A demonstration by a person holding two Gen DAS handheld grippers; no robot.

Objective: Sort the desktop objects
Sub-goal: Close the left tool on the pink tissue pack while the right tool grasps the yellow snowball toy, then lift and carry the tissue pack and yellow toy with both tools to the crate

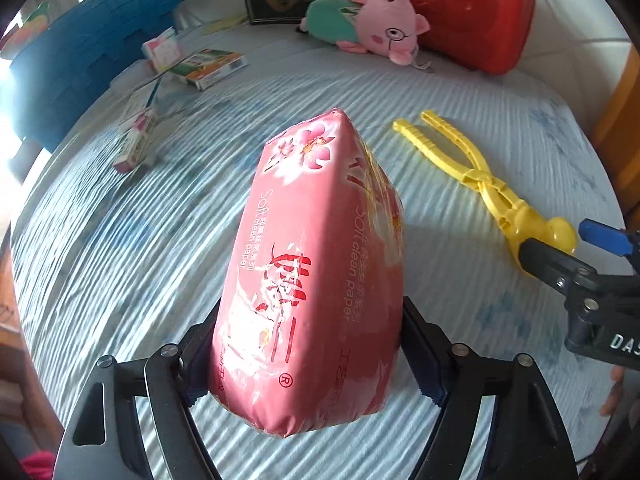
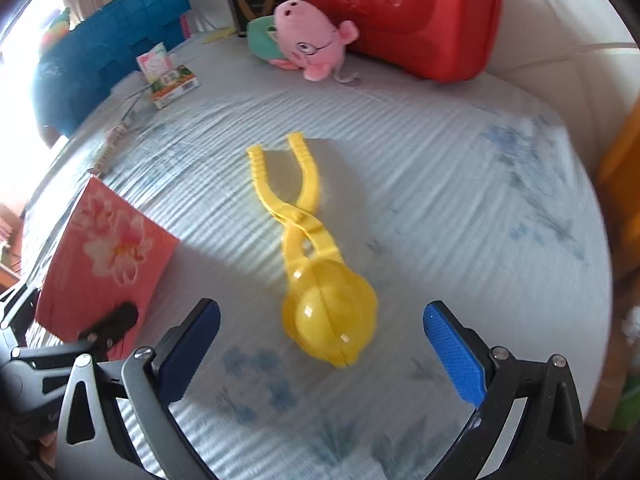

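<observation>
Left gripper [image 1: 304, 372] clamped on the pink tissue pack [image 1: 312, 280], jaws closed against its two long sides near the lower end. Pack stands up out of the jaws, tilted away from the camera, apparently lifted clear of the striped bedsheet [image 1: 160, 240], though the underside is hidden so contact cannot be ruled out.

Right gripper [image 2: 320, 344] wide open, holding nothing. Blue pads spread either side of the round scoop end of the yellow snowball clamp [image 2: 320, 292], which lies flat on the sheet, handles pointing away. Pads are apart from the plastic, not touching. Both views show motion blur.

Far side of the surface: blue crate [image 1: 92, 56], small cartons [image 1: 208, 66] near it, pink pig plush [image 1: 376, 24] lying against a red case [image 1: 472, 12].

Risks from here:
- Tissue pack is soft and film-wrapped. Grip sits low with most of the bulk above it, so a quick swing could let it pivot or slide out of the pads.
- Scoop end is round, hard and smooth. Closing across the dome may squirt it forward or sideways; the narrower neck by the hinge looks the safer hold.
- The two grippers work close together. Right-hand approach could knock the held pack.
- Loose sheet may bunch under a low finger.
</observation>
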